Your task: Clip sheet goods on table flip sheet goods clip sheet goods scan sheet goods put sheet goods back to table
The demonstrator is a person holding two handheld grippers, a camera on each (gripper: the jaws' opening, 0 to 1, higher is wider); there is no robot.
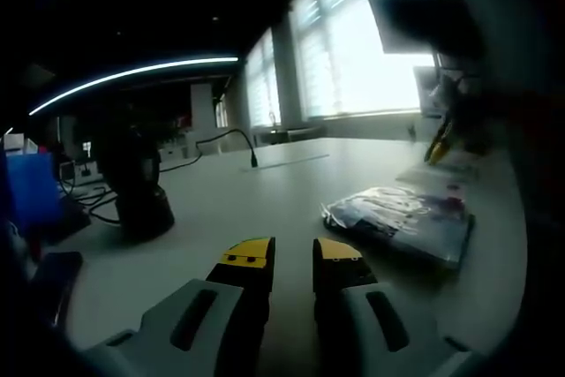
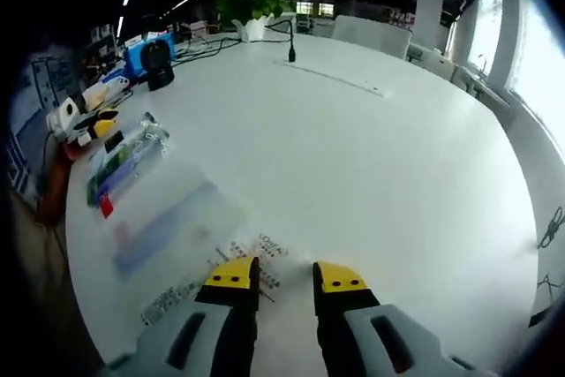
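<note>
On the white table (image 2: 380, 156), the clear sheet goods (image 2: 177, 231) lie flat, long axis diagonal, just ahead-left of the open, empty right gripper (image 2: 285, 282), which is nearer than the open left gripper (image 1: 293, 255).

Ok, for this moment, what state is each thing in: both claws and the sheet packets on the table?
Left claw: open, empty, low over the table.
Right claw: open, empty, tips just over the clear packet.
Clear packet with printed text: lying flat, not clipped.
Blue packet: lying flat on the table, untouched.
Colourful packet: lying flat near the table edge, untouched.
</note>
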